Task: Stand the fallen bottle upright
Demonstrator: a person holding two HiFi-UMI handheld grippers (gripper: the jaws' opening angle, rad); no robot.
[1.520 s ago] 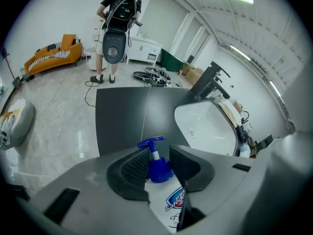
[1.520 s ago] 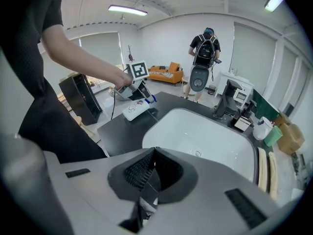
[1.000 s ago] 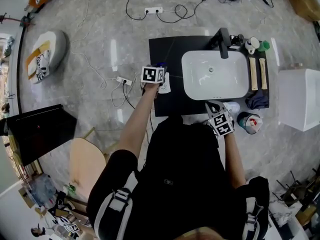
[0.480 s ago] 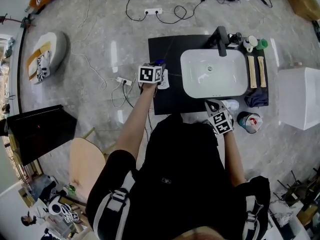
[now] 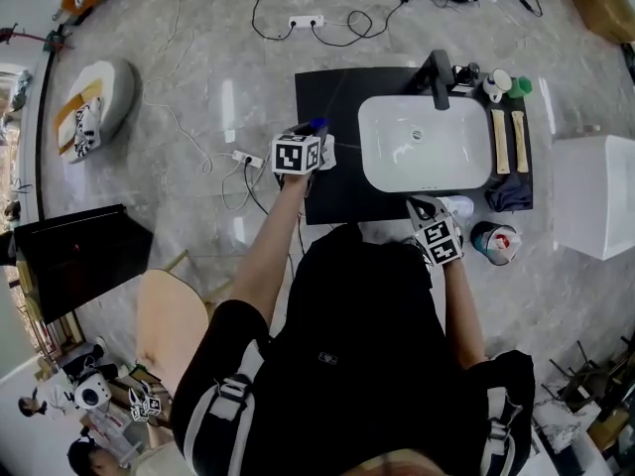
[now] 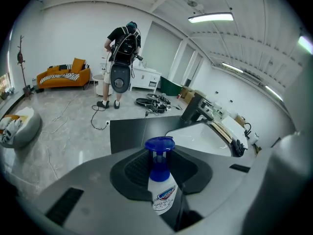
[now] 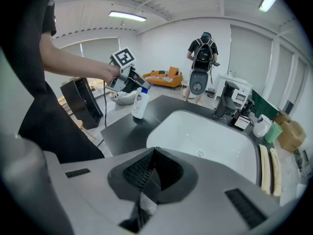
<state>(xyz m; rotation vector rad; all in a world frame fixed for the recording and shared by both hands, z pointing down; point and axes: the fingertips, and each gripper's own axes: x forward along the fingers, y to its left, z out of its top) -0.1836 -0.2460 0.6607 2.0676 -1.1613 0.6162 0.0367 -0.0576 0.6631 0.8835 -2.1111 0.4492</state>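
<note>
Far ahead of right gripper (image 7: 152, 165): orange sofa (image 7: 164, 77) against white wall (image 7: 161, 48). Grey marble floor (image 7: 110, 112) ahead-left. Strip light (image 7: 127, 16) overhead.

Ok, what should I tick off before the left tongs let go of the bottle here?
1. Grip: ok. The left tongs are closing on the bottle, just below its blue cap.
2. Bottle upright: not ok. It leans slightly in the right gripper view.
3. Base resting on the black counter: cannot tell. It is at the surface or just above it.
4. Bottle apart from the sink: ok. It is over the bare counter beside the basin.
5. Right tongs out of the way: ok. They are shut and well apart from the bottle.
</note>
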